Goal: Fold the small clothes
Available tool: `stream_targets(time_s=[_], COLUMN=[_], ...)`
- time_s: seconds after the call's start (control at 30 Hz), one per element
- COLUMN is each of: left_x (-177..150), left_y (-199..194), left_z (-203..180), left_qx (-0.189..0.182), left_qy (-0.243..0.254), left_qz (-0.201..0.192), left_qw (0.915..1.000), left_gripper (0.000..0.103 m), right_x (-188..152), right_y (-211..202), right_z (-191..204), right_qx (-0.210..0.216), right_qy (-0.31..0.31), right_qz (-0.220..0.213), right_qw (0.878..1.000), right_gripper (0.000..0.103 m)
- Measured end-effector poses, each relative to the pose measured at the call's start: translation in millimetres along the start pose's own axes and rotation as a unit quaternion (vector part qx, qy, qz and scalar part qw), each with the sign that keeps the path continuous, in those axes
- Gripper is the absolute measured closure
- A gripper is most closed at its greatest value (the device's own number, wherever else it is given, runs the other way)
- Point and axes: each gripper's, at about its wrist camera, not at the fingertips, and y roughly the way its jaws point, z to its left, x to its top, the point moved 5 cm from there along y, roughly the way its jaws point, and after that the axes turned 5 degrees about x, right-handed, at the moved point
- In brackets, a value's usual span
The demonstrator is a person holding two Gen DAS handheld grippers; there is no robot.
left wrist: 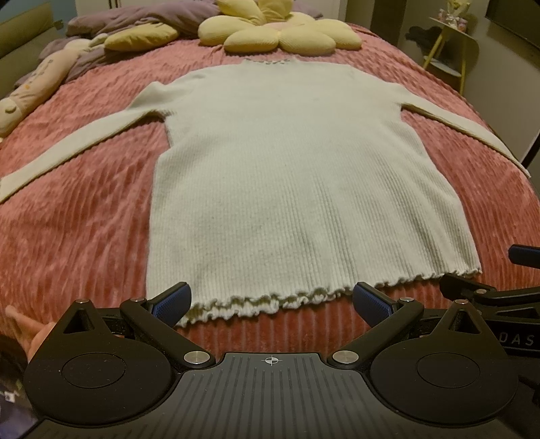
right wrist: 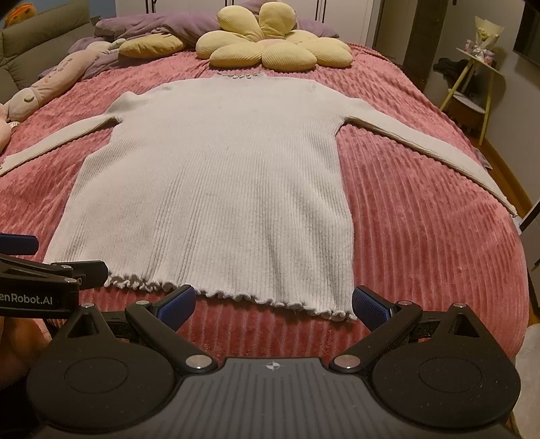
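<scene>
Cream knit: your sweater (left wrist: pixel 303 175) lies flat on the bed, front or back up I cannot tell, collar toward the pillows and ruffled hem toward you.
Sleeves: both are spread out to the sides, angled down toward the foot of the bed; the right one reaches almost to the bed's edge.
Hem: it is wavy and slightly bunched at the near left corner, flatter toward the right.
Bedspread: pink ribbed bedspread (left wrist: pixel 84 219) covers the whole bed and shows all around the sweater.
Left hand-held gripper: your left hand-held gripper (left wrist: pixel 270 304) hangs just in front of the hem with its blue-padded fingers (left wrist: pixel 173 302) spread wide and nothing between them; the left finger overlaps the sweater's near left corner in the left wrist view, though I cannot tell whether it touches.
Right hand-held gripper: your right hand-held gripper (right wrist: pixel 273 305) is likewise spread apart and empty, its right finger just beside the hem's near right corner.
Spacing: the two tools sit side by side, each one's edge showing in the other's view.
Head of bed: yellow flower-shaped cushion (right wrist: pixel 270 44) rests just beyond the collar, with a purple quilt (right wrist: pixel 162 25) behind it.
Left side: long pale stuffed toy (right wrist: pixel 44 87) lies along the bed's left edge.
Right side: small yellow-legged side table (right wrist: pixel 472 87) stands beside the bed.
</scene>
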Motion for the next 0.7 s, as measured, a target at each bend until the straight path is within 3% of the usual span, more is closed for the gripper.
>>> stream_targets(time_s=[0.7], left_x=[-0.1], left_y=[-0.2], left_z=[-0.2], left_qx=[0.0], left_qy=[0.0], left_qz=[0.0], left_qw=[1.0], left_gripper=[0.0], right_x=[0.4], right_y=[-1.8], right_z=[-1.0], right_qx=[0.0], right_qy=[0.002], right_qz=[-0.002], right_qw=[1.0], right_gripper=[0.004])
